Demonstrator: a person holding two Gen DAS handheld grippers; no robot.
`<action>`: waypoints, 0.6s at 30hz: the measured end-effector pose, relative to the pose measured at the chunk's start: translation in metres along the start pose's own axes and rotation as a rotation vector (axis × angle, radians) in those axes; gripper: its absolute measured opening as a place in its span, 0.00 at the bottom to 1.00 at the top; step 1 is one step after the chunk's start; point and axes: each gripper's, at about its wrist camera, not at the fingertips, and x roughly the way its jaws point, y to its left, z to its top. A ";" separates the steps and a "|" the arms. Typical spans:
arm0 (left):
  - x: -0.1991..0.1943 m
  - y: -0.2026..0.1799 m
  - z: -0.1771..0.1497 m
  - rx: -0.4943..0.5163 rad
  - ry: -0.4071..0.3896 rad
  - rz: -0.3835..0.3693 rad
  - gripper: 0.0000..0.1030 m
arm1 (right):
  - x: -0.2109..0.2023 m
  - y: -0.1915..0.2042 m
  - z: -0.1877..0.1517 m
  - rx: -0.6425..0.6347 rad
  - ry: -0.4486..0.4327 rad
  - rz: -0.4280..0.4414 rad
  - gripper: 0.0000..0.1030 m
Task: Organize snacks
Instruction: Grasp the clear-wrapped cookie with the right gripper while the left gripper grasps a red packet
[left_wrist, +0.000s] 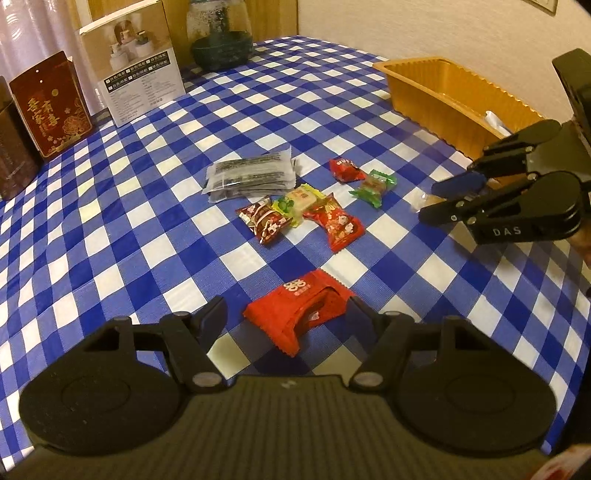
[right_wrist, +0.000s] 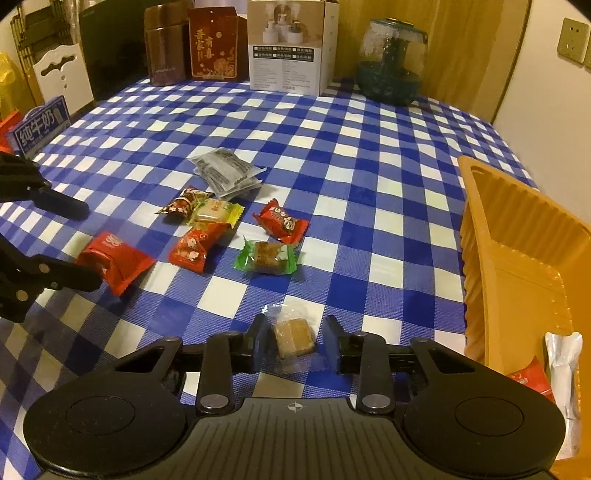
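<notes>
Right hand-held gripper (right_wrist: 295, 341) is low over the worktop (right_wrist: 369, 177), its jaws either side of a brown cube in clear wrap (right_wrist: 293, 338); a gap shows on both sides of the cube, so the pads are not gripping it. Over on the left, the left hand-held gripper (left_wrist: 286, 317) sits released, jaws wide, straddling a red packet (left_wrist: 299, 308) that lies flat on the checked cloth. Ahead of them, a cluster of sweets: a green-wrapped one (right_wrist: 266, 256), two more red ones, a yellow one (right_wrist: 214, 212) and a grey sachet stack (right_wrist: 227, 171). Orange tray (right_wrist: 517, 266) stands at the right edge, a red packet and a white one inside it.
</notes>
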 end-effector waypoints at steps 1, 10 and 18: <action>0.001 0.001 0.000 0.001 0.000 -0.004 0.66 | 0.000 0.000 0.000 0.007 0.003 0.003 0.21; 0.013 -0.001 0.005 0.103 0.012 -0.055 0.65 | -0.014 0.004 -0.008 0.142 -0.002 0.022 0.20; 0.026 -0.002 0.011 0.193 0.064 -0.101 0.51 | -0.019 0.009 -0.016 0.196 -0.007 0.029 0.20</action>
